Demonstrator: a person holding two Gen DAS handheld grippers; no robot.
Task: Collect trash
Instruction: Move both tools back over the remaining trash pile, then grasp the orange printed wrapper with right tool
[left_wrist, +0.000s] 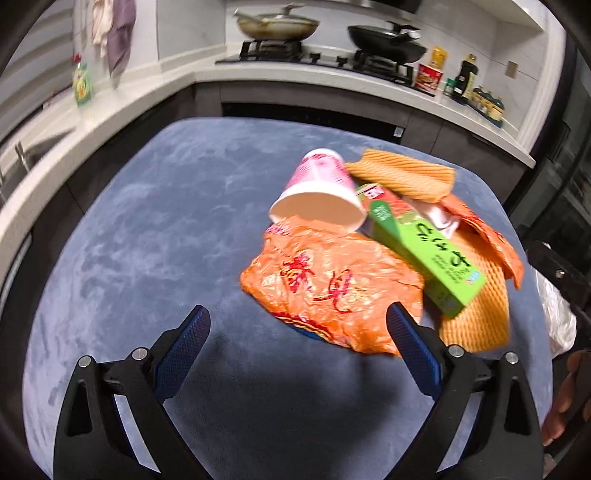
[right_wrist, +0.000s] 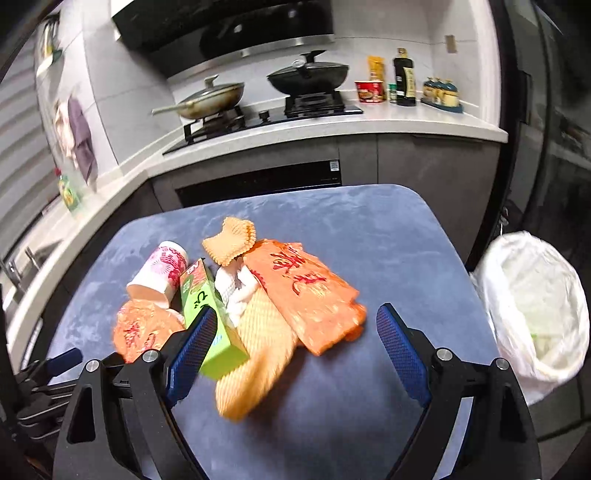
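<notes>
A pile of trash lies on the blue table (left_wrist: 147, 221). It holds a pink paper cup (left_wrist: 321, 188) on its side, a green box (left_wrist: 424, 254), an orange plastic bag (left_wrist: 332, 288), orange foam nets (left_wrist: 402, 173) and a second orange bag (right_wrist: 310, 288). My left gripper (left_wrist: 299, 332) is open and empty, just short of the orange bag. My right gripper (right_wrist: 295, 332) is open and empty above the foam net (right_wrist: 258, 350), with the green box (right_wrist: 210, 314) by its left finger. A bin lined with a white bag (right_wrist: 535, 306) stands right of the table.
A kitchen counter (right_wrist: 332, 125) runs behind the table with a stove, two pans (right_wrist: 306, 77), bottles and a red noodle cup (right_wrist: 369, 90). A sink and a green bottle (left_wrist: 82, 83) are on the left counter. The left gripper's fingers (right_wrist: 62, 360) show at the right wrist view's left edge.
</notes>
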